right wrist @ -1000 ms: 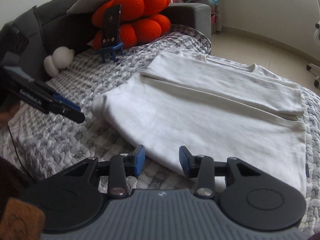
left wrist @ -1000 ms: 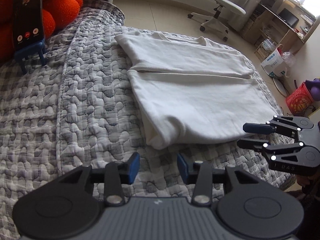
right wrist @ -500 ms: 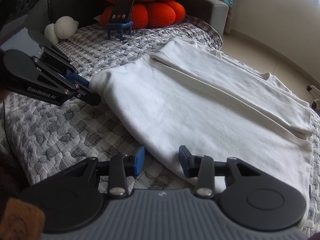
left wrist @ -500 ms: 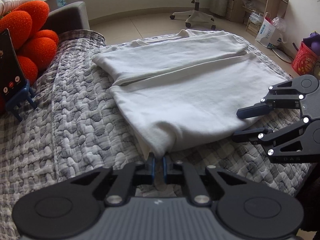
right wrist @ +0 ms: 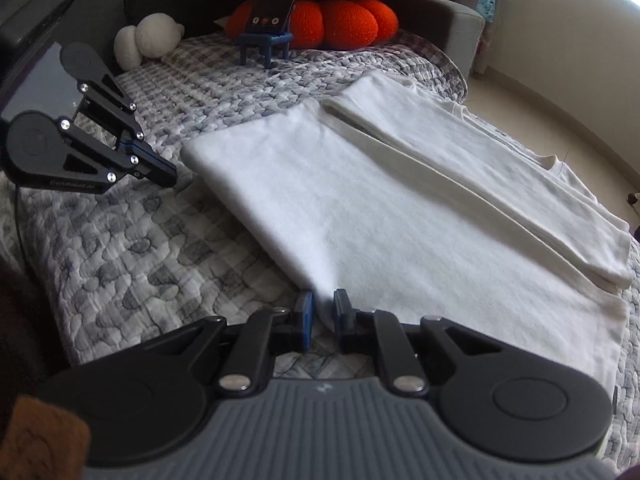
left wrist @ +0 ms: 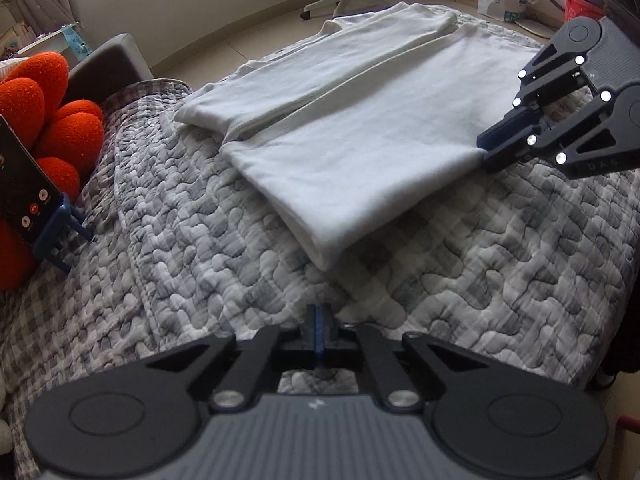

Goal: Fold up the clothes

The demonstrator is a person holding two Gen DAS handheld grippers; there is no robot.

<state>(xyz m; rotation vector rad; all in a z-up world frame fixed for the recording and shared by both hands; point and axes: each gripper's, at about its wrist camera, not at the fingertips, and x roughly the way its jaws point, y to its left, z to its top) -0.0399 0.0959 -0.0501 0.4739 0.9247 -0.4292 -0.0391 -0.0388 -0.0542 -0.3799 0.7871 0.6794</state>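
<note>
While the shirt lay lengthwise across my bed | right tongs pinched its near corner | left tongs closed empty, just short.

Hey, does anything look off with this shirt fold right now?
Yes: the left gripper is shut with only quilt around its tips, just short of the near corner of the white shirt, so it seems to hold nothing. The right gripper is pinching the other near corner.

Soft matt cloth, the white garment at my twelve o'clock. Under it the quilt, puckered and rough. My right gripper: matt black plastic, shiny metal rivets.
</note>
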